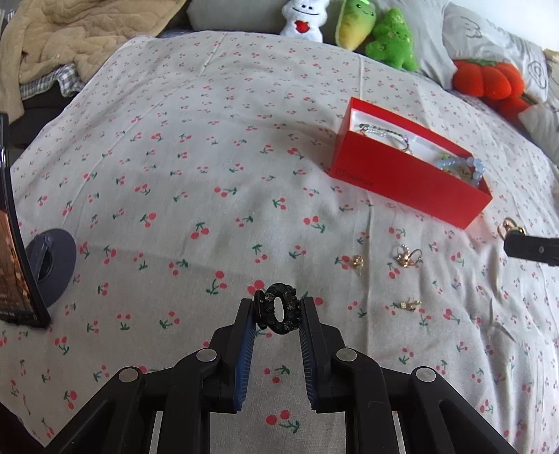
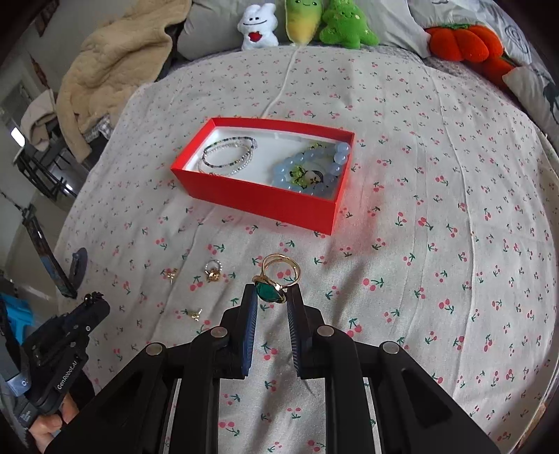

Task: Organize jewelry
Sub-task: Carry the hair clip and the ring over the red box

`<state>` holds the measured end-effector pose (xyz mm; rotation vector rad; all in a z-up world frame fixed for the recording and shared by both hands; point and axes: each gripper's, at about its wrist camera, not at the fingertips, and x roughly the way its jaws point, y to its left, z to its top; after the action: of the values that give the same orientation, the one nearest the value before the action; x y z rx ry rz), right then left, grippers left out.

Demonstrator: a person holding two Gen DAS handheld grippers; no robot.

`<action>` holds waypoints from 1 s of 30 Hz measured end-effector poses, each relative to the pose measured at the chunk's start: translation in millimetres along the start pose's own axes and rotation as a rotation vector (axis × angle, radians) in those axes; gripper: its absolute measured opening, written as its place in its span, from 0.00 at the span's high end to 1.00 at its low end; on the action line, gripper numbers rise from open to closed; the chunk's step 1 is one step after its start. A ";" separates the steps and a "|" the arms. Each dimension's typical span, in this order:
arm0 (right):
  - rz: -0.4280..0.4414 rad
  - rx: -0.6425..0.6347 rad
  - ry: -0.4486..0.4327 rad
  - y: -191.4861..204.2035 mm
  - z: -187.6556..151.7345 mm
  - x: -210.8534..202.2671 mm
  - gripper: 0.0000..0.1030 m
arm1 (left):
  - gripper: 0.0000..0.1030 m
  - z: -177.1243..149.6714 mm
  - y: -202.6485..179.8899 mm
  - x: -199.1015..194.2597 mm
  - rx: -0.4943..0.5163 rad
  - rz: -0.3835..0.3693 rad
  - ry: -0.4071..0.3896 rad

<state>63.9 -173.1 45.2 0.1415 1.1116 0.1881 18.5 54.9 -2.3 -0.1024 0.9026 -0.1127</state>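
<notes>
My left gripper (image 1: 278,303) is shut on a black jewelled ring (image 1: 278,310), held just above the cherry-print bedspread. My right gripper (image 2: 271,291) is shut on a gold ring with a green stone (image 2: 276,277), lifted off the cloth. An open red box (image 2: 265,200) lies beyond it, with thin beaded bracelets (image 2: 227,155) on its left side and a pale blue bead bracelet (image 2: 311,167) on its right. Three small gold pieces lie loose on the bedspread: one (image 1: 357,260), a cluster (image 1: 407,255) and an earring (image 1: 408,304). The right gripper's tip (image 1: 517,241) shows at the left wrist view's right edge.
A phone (image 1: 15,244) leans on a dark round stand (image 1: 54,265) at the left. Plush toys (image 2: 304,21), an orange pumpkin plush (image 2: 461,43) and pillows line the far side. A beige blanket (image 2: 115,66) is heaped at the back left. A hand (image 2: 49,422) holds the left gripper.
</notes>
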 end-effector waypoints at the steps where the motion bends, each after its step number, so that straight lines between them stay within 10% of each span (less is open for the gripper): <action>1: 0.002 0.004 -0.007 0.5 2.7 -2.1 0.82 | 0.81 1.7 -1.7 0.1 0.007 -0.001 0.000; 30: 0.038 0.176 -0.037 -22.5 80.4 40.2 0.82 | 0.81 59.7 -35.0 36.2 0.089 -0.089 0.019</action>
<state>155.3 -187.7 40.5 0.3224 1.0887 0.1210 85.9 17.7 11.1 -0.0589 0.9109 -0.2365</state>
